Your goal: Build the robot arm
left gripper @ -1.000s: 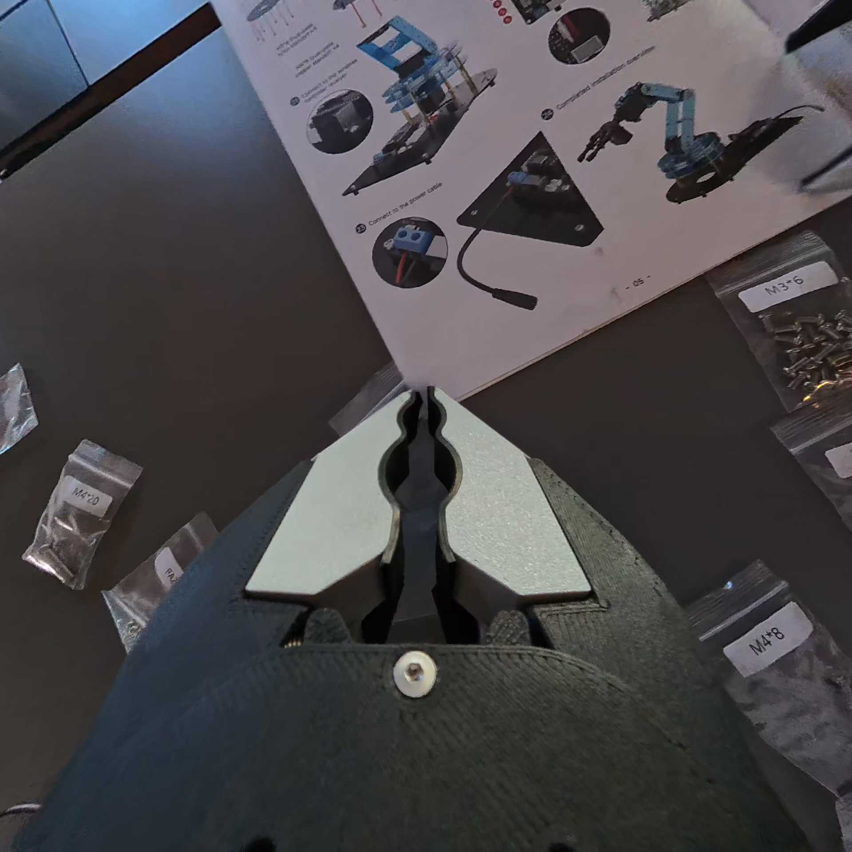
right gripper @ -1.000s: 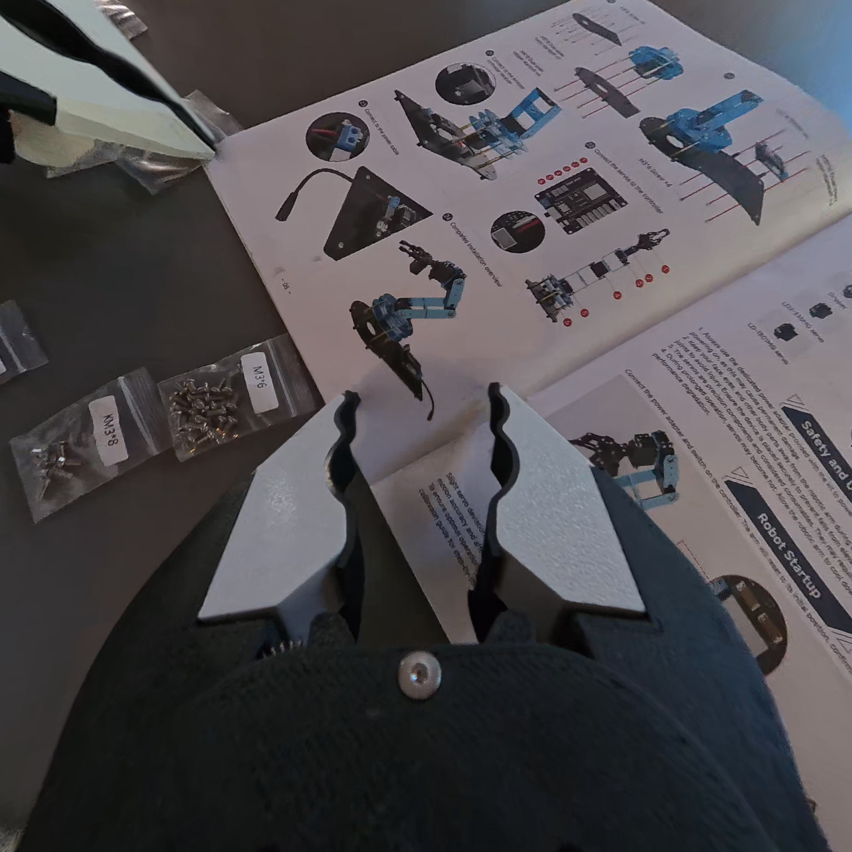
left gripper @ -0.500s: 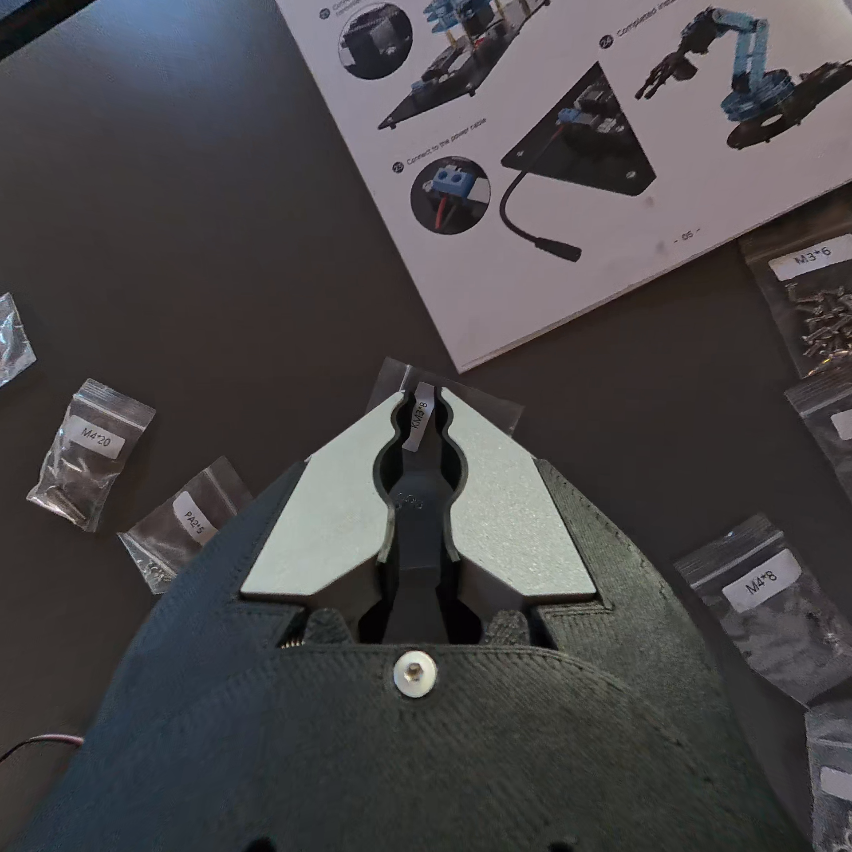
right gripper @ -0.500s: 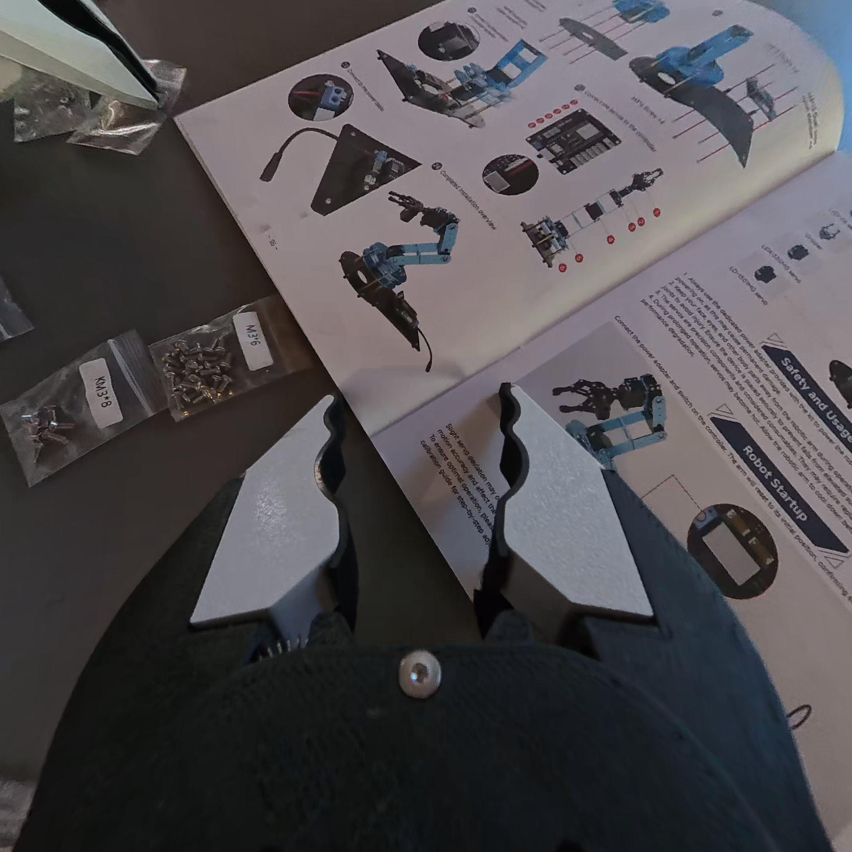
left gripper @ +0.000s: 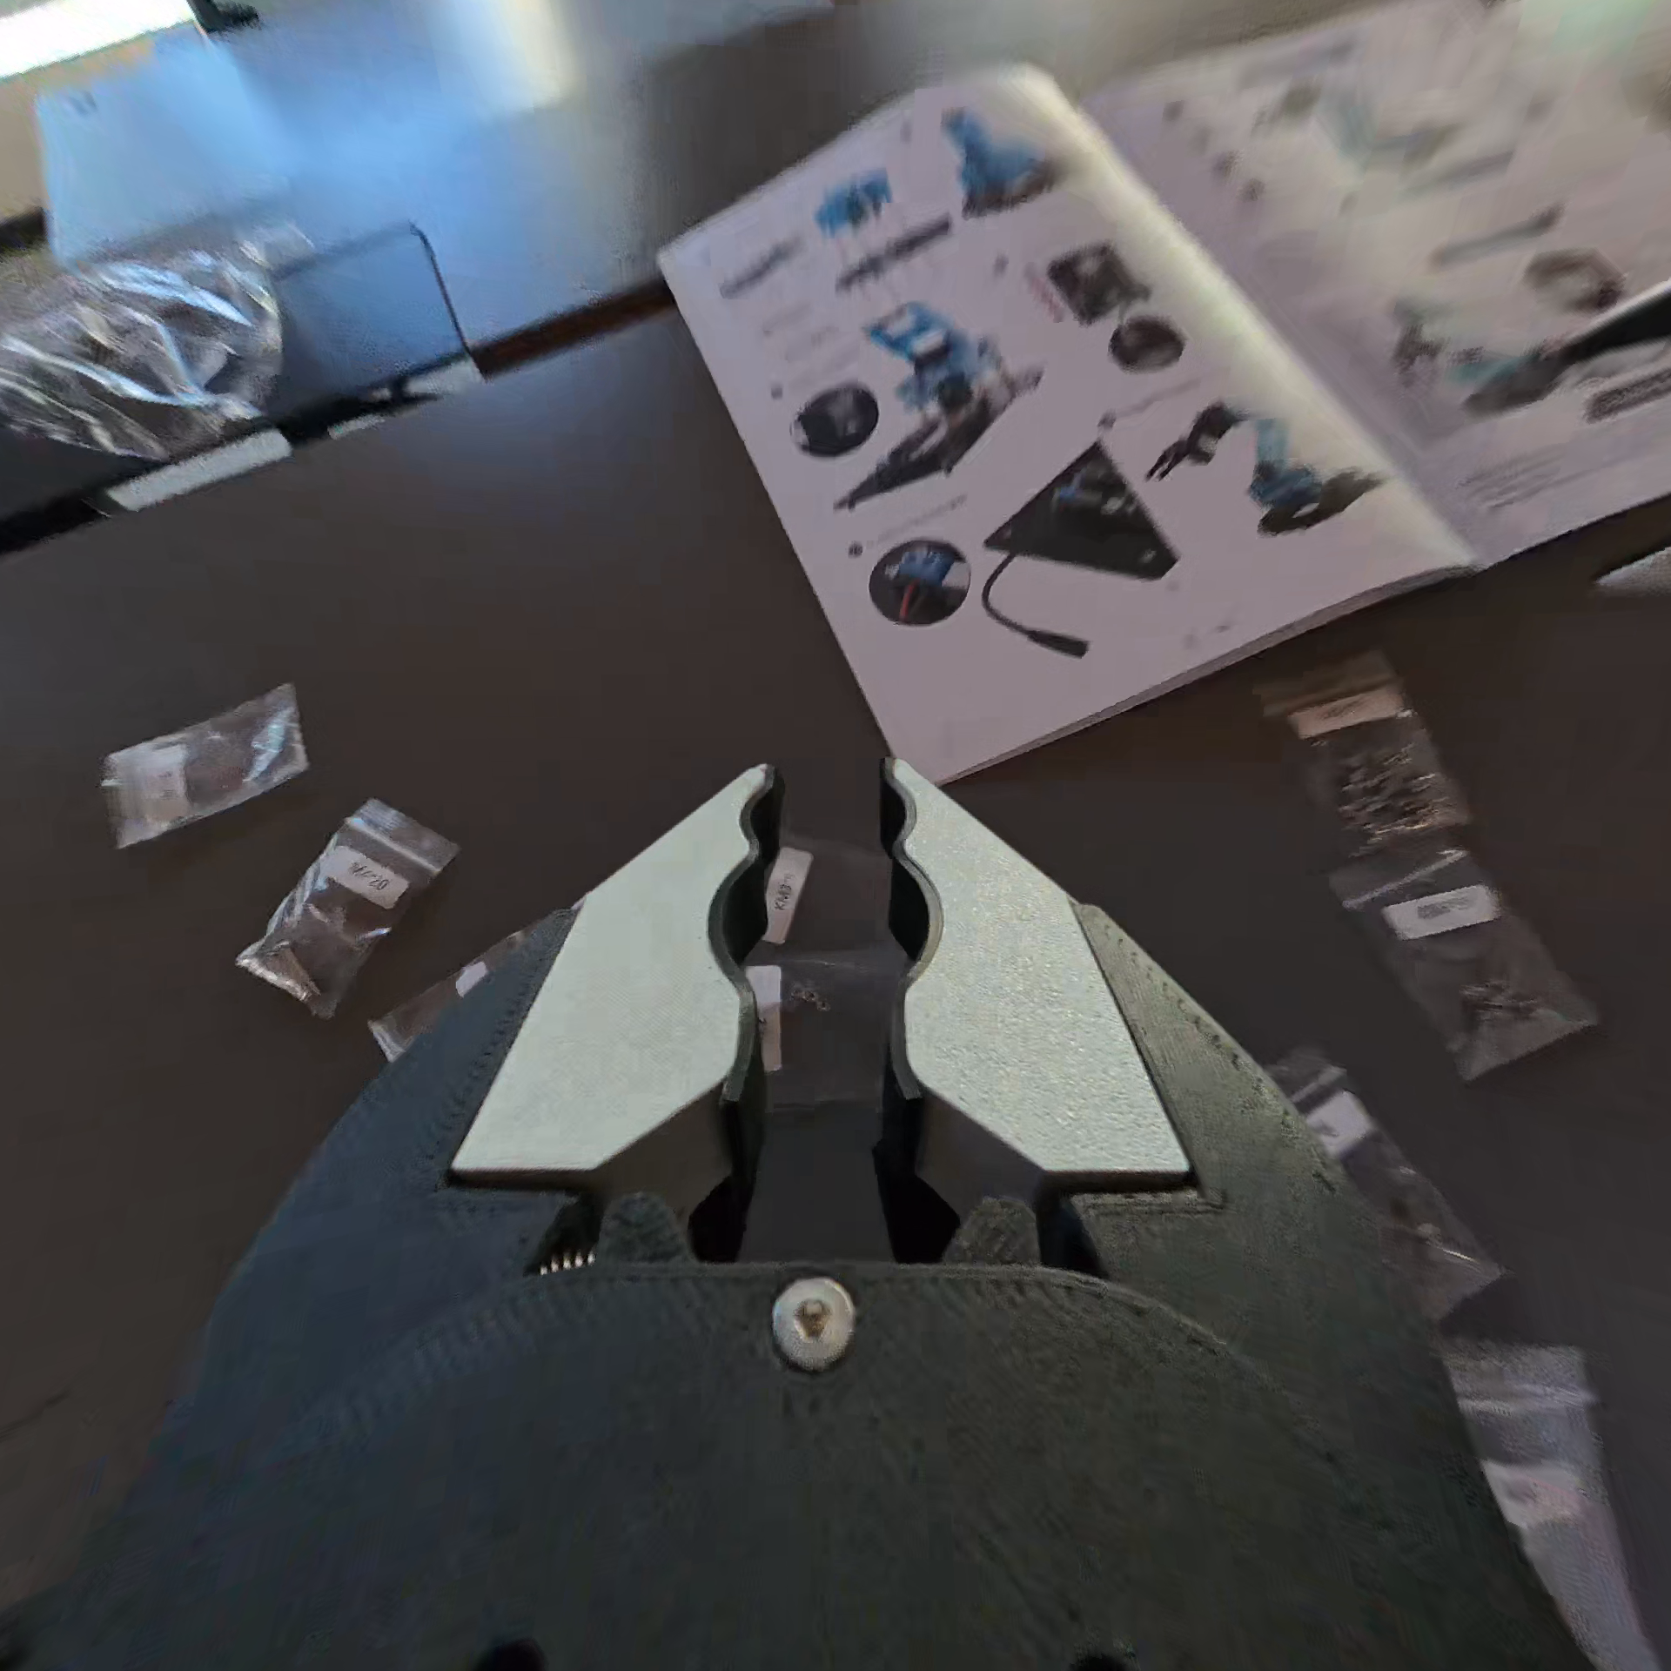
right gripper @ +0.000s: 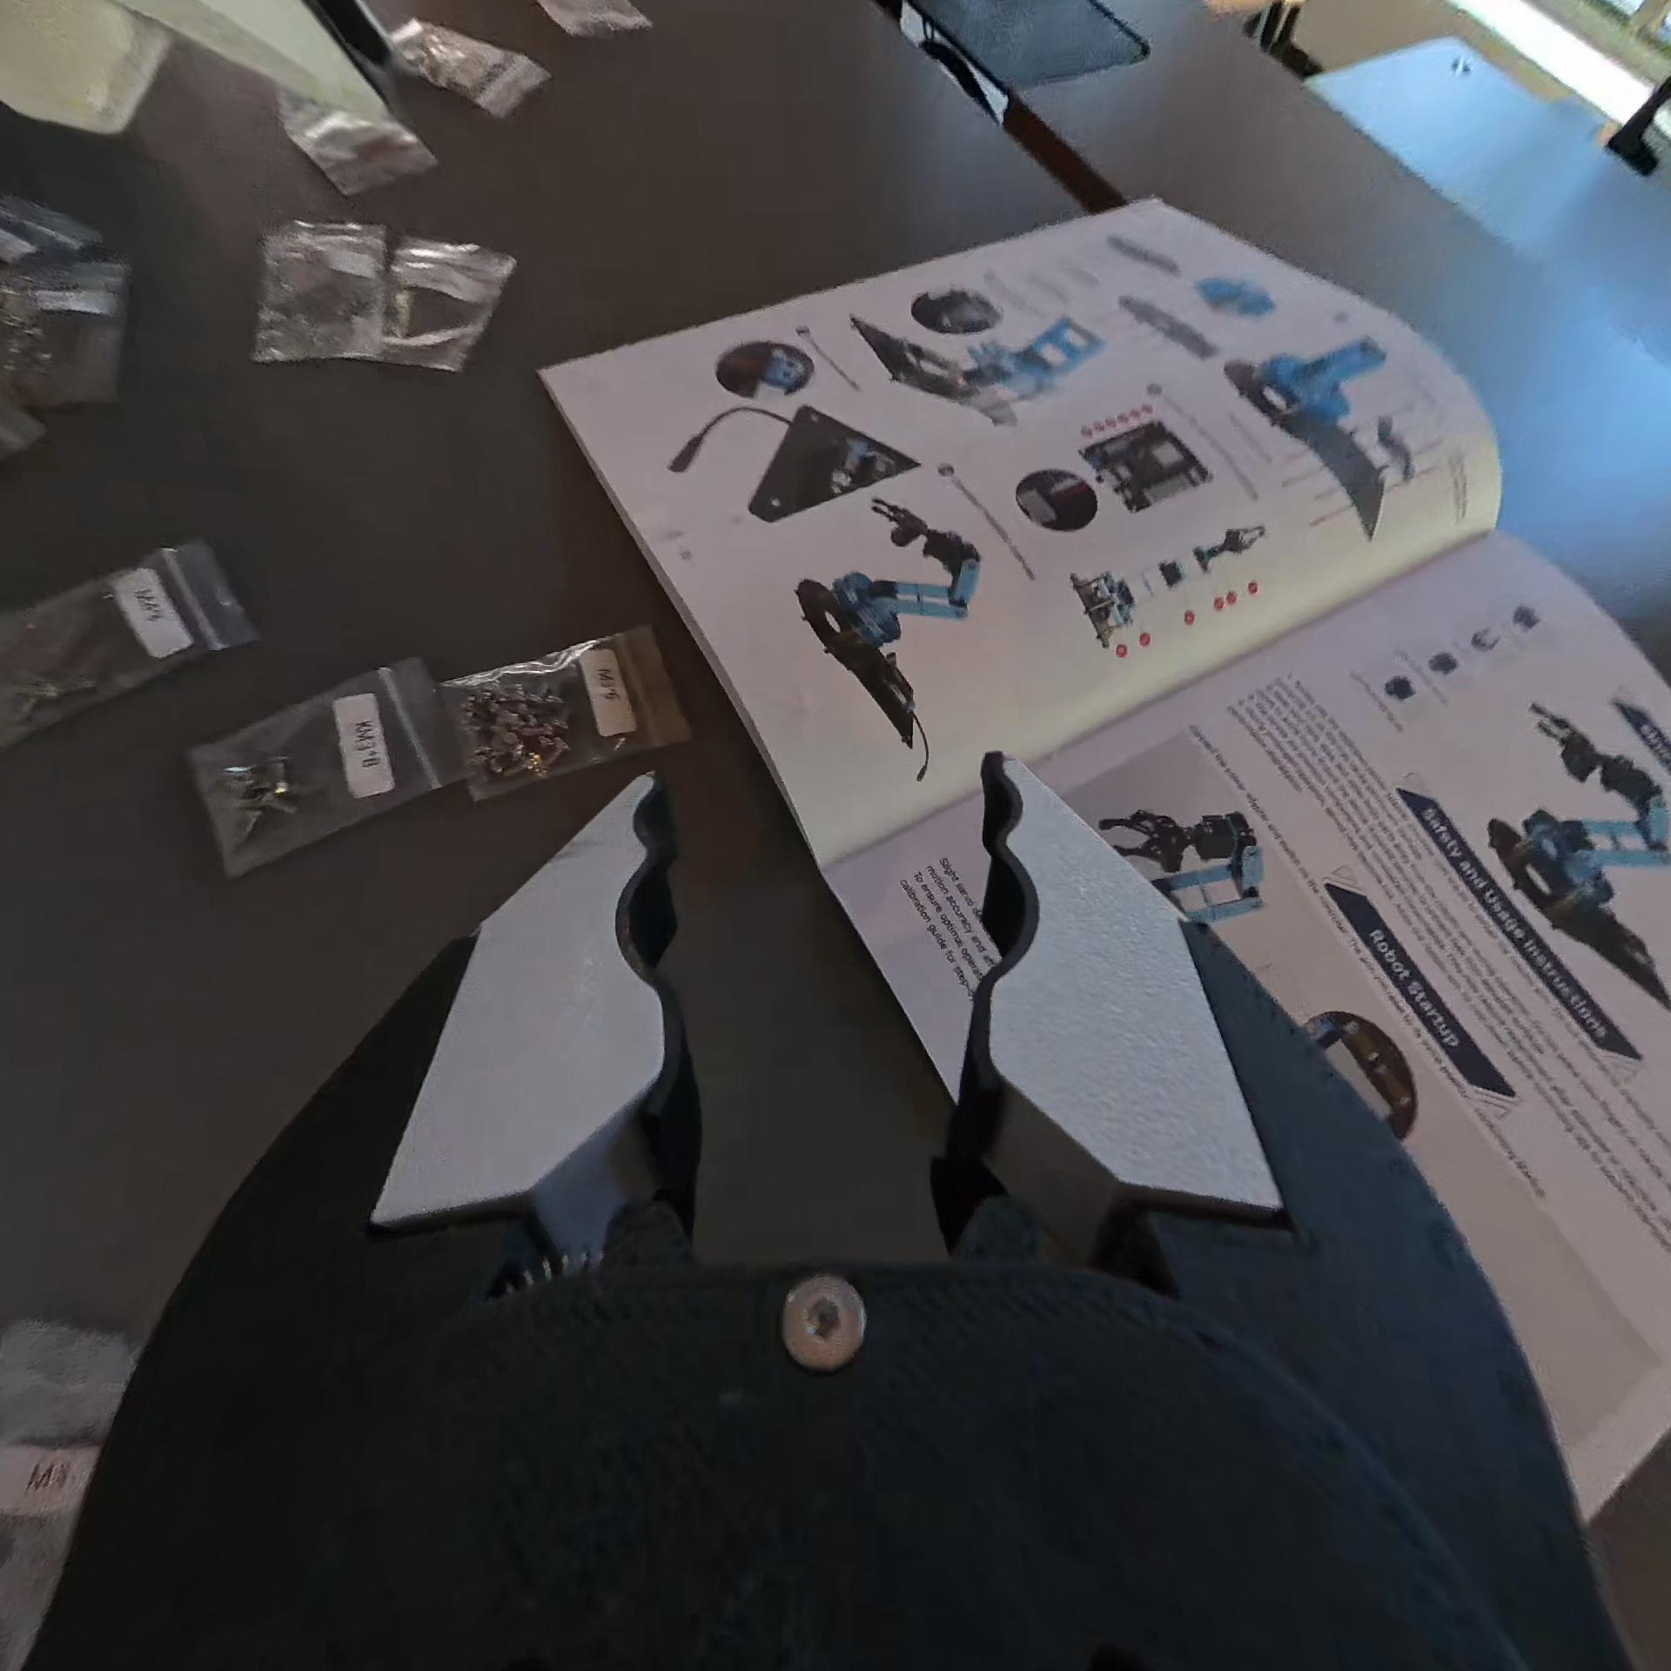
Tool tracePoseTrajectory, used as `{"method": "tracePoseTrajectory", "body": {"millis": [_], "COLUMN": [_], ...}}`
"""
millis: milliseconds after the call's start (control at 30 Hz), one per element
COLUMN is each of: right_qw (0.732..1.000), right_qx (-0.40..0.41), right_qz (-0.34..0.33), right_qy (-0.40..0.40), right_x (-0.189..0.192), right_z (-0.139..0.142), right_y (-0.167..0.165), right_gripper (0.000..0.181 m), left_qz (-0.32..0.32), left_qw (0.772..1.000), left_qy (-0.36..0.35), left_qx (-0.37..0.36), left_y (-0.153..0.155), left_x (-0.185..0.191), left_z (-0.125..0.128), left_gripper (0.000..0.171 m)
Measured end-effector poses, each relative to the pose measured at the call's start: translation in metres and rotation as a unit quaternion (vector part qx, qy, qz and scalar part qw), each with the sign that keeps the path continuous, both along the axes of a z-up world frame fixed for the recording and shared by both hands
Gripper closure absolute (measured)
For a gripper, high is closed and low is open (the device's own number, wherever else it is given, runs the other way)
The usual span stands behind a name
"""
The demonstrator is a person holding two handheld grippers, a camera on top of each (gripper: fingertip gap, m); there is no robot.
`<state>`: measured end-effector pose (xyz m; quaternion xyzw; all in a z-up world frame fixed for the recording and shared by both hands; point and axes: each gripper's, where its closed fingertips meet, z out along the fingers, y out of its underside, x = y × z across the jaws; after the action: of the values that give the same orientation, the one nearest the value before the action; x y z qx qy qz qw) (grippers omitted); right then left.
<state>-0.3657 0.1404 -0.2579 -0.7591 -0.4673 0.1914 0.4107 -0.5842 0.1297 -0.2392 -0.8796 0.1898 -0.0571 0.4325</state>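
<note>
My left gripper (left gripper: 827, 779) is open by a narrow gap, low over the dark table (left gripper: 542, 588). A small clear bag with a white label (left gripper: 800, 913) shows in the gap between its fingers, apparently lying on the table. The corner of an open instruction booklet (left gripper: 1040, 407) lies just ahead to the right. My right gripper (right gripper: 823, 776) is open wide and empty, above the booklet's (right gripper: 1040, 506) near edge. Its right finger (right gripper: 1085, 949) is over the lower page. Two small screw bags (right gripper: 325, 759) (right gripper: 561, 714) lie just left of it.
Several more small labelled bags lie on the table: left of my left gripper (left gripper: 348, 904) (left gripper: 199, 764), right of it (left gripper: 1374, 750) (left gripper: 1456, 958), and farther off in the right wrist view (right gripper: 380, 303) (right gripper: 118, 624). A crumpled plastic bag (left gripper: 127, 344) and a dark box (left gripper: 362, 307) sit at the far edge. Tip to tip, the grippers are about 25 centimeters apart.
My left gripper has drawn back from the booklet's corner, tilted up, and its jaws have gone from shut to slightly open over the small bag. My right gripper has pulled back, still open.
</note>
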Motion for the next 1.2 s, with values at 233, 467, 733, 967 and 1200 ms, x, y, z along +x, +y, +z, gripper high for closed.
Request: {"method": "tracePoseTrajectory", "body": {"millis": [233, 467, 733, 967, 1200], "right_qw": [0.993, 0.966, 0.902, 0.895, 0.898], "right_qx": [-0.006, 0.138, 0.255, 0.25, 0.237], "right_qz": [0.07, 0.128, 0.178, 0.215, 0.279], "right_qy": [0.094, 0.175, 0.298, 0.302, 0.244], "right_x": [0.004, -0.052, -0.181, -0.381, -0.549], "right_z": [0.052, 0.132, 0.222, 0.205, 0.184], "right_y": [-0.032, -0.073, -0.208, -0.375, -0.472], "right_gripper": [0.1, 0.12, 0.12, 0.129, 0.129], "left_qz": [0.067, 0.204, 0.335, 0.471, 0.56], "left_qw": [0.977, 0.95, 0.898, 0.849, 0.797], "left_qy": [-0.073, -0.077, -0.077, 0.068, 0.093], "left_qx": [0.191, 0.224, 0.275, 0.231, 0.206], "left_y": [-0.149, -0.347, -0.562, -0.802, -0.931], "left_x": [0.002, -0.06, -0.175, -0.315, -0.415], "left_z": [0.071, 0.101, 0.119, 0.133, 0.128], "left_gripper": [0.158, 0.149, 0.147, 0.144, 0.138]}}
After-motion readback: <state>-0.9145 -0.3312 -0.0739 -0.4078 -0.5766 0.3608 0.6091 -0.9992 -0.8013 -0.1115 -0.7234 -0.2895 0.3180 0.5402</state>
